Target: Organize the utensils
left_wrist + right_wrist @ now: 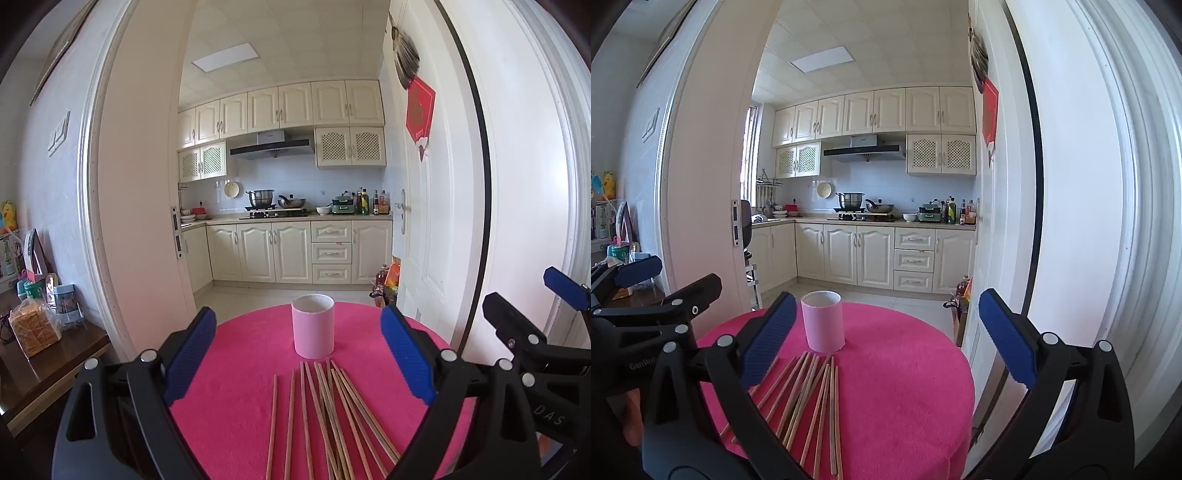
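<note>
A pink cylindrical cup (313, 326) stands upright on a round table with a pink cloth (240, 387). Several wooden chopsticks (325, 417) lie fanned out on the cloth just in front of the cup. My left gripper (297, 354) is open and empty, held above the chopsticks. My right gripper (886, 339) is open and empty, to the right of the chopsticks (809, 395) and the cup (823, 320). Each gripper shows at the edge of the other's view: the right one (532, 306) and the left one (670, 277).
A dark wooden side table (48, 365) with a bread bag and jars stands left of the round table. A white door (436, 221) is open on the right. Bottles and bags (386, 284) sit on the floor by the door. The kitchen lies behind.
</note>
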`<state>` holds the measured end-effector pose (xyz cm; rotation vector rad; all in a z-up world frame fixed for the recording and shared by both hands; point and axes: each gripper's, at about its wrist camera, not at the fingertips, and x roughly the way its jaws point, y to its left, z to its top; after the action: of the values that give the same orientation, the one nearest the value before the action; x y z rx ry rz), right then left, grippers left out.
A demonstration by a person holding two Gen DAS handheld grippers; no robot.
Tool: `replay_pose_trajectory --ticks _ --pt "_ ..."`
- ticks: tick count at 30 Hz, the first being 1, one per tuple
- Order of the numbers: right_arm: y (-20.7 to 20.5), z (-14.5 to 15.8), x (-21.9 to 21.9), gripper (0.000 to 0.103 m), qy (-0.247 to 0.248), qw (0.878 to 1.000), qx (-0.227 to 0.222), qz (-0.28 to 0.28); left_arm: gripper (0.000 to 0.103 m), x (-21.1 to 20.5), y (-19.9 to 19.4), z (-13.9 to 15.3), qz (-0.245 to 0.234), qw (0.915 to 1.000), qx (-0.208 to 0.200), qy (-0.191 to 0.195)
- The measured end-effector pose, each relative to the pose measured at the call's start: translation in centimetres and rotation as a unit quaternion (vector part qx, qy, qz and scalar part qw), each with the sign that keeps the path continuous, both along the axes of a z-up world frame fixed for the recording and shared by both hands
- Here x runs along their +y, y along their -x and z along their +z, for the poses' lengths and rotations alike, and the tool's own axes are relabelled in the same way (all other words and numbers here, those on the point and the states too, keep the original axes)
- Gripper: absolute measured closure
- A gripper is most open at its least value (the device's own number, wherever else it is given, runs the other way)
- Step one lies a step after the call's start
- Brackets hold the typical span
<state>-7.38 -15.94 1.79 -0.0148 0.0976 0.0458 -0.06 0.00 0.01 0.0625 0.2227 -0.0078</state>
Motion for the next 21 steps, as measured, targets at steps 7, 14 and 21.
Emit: replay_pose_trajectory --ticks 7,14,21 --pt "-0.03 -0.02 -0.02 0.006 0.000 1.000 0.001 0.001 0.014 0.03 0.07 -0.01 0.000 1.0000 0.001 0.001" --pt "0.00 0.00 0.04 0.006 -0.001 1.000 0.002 0.001 0.014 0.01 -0.04 0.00 0.000 1.0000 0.003 0.000" --pt "-0.06 0.00 0.01 0.006 -0.002 1.000 0.003 0.002 0.014 0.00 -0.04 0.00 0.000 1.0000 0.003 0.000"
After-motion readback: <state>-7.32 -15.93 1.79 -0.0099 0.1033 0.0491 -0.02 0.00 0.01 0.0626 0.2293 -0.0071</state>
